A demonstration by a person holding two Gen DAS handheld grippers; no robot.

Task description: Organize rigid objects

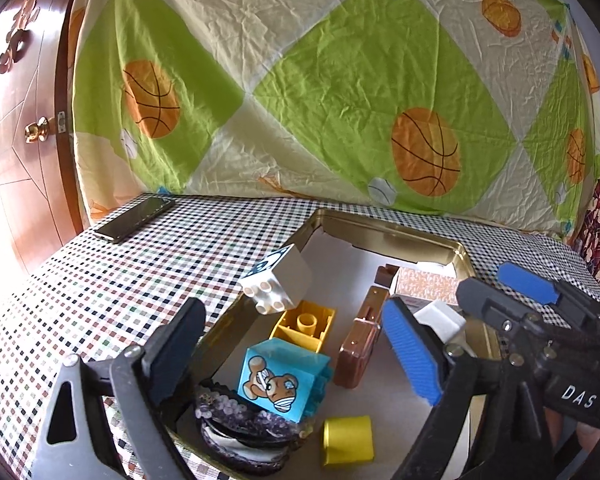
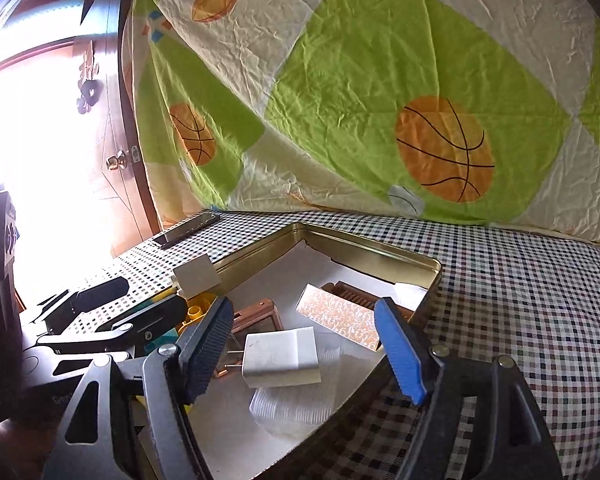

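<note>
A gold tin (image 1: 388, 232) on the checked cloth holds toy blocks and small items. My left gripper (image 1: 296, 348) hangs open over its near left part, above a blue bear block (image 1: 274, 384), a yellow block (image 1: 304, 326) and a brown case (image 1: 360, 344). A white studded block (image 1: 278, 280) sits tilted at the tin's left rim, touched by neither finger. My right gripper (image 2: 304, 354) is open around a white charger (image 2: 280, 356) lying in the tin (image 2: 340, 236); the pads stand clear of it.
A patterned orange box (image 2: 340, 316) lies at the tin's far right, a yellow cylinder (image 1: 348, 440) and a dark sequined piece (image 1: 240, 428) near the front. A phone (image 1: 134, 218) rests at the table's far left. A basketball-print sheet hangs behind; a wooden door stands left.
</note>
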